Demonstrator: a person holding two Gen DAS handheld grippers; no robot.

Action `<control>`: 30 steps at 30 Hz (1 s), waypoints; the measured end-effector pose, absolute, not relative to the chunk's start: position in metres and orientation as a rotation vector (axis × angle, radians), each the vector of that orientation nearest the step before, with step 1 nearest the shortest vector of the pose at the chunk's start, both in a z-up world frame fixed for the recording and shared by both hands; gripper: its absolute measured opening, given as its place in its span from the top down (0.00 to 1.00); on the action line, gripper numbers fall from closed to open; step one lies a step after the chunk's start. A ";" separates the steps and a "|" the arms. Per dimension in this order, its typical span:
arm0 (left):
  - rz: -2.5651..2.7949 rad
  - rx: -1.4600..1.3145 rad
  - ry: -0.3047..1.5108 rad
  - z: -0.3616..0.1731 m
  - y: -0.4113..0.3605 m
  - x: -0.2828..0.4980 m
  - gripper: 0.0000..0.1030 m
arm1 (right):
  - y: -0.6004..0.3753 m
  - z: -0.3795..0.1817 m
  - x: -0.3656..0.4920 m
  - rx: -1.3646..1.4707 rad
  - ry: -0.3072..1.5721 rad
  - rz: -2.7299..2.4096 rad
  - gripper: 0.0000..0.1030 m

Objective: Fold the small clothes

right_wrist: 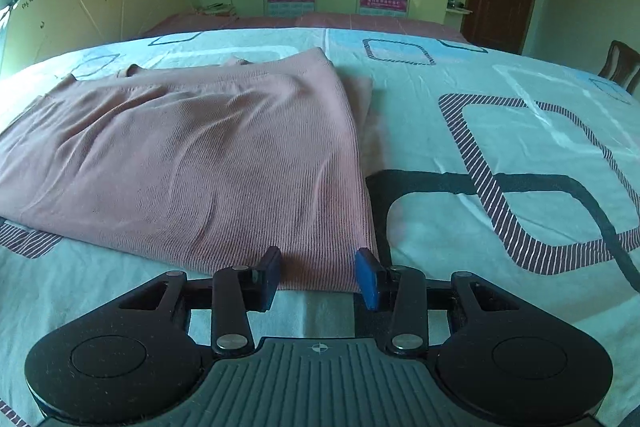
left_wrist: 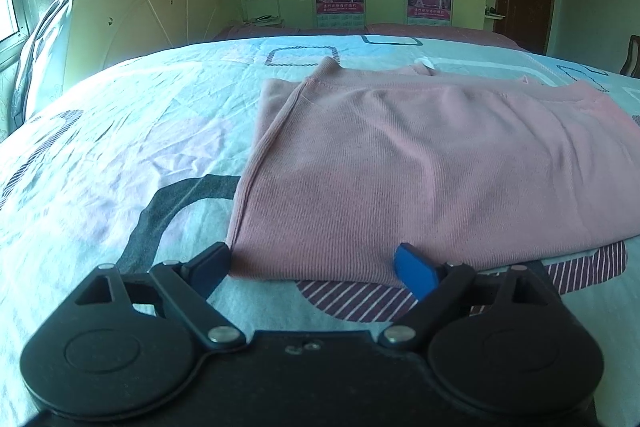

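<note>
One garment: pink ribbed knit top (left_wrist: 420,167), already doubled over on itself, lying flat on the bed (left_wrist: 120,147) over a patterned sheet.
Position: near edge of the top sits just in front of both grippers; left corner at the left gripper (left_wrist: 320,267), right corner at the right gripper (right_wrist: 320,273).
Left fingers: spread wide, one on each side of the near left corner, not pressing on the cloth; nothing held.
Right fingers: partly open, straddling the near right corner hem; whether the pads pinch the fabric cannot be told.
Handling: judged light, soft and limp; it drapes and sags when lifted, and the layers can slide apart.
Grip point: both near corners, pinching all layers together at the hem.
Risk: catching the sheet with the cloth, or taking only the top layer.
</note>
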State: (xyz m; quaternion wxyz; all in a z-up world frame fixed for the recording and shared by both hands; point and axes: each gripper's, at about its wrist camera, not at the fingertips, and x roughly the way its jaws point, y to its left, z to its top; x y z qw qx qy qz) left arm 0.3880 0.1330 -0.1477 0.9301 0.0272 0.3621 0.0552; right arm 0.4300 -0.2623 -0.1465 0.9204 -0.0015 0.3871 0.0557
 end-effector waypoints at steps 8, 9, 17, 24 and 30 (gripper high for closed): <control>0.121 0.003 0.748 -0.152 0.140 0.387 0.08 | -0.265 -0.153 0.436 0.022 0.824 0.104 0.61; 0.122 0.003 0.748 -0.152 0.140 0.387 0.08 | -0.265 -0.154 0.435 0.027 0.821 0.102 0.61; 0.121 -0.005 0.747 -0.152 0.140 0.387 0.07 | -0.266 -0.156 0.431 0.031 0.791 0.097 0.61; 0.149 -0.069 0.754 -0.136 0.148 0.378 0.19 | -0.267 -0.141 0.424 0.039 0.771 0.091 0.61; 0.080 -0.430 0.756 -0.135 0.170 0.355 0.37 | -0.275 -0.117 0.406 0.166 0.695 0.166 0.61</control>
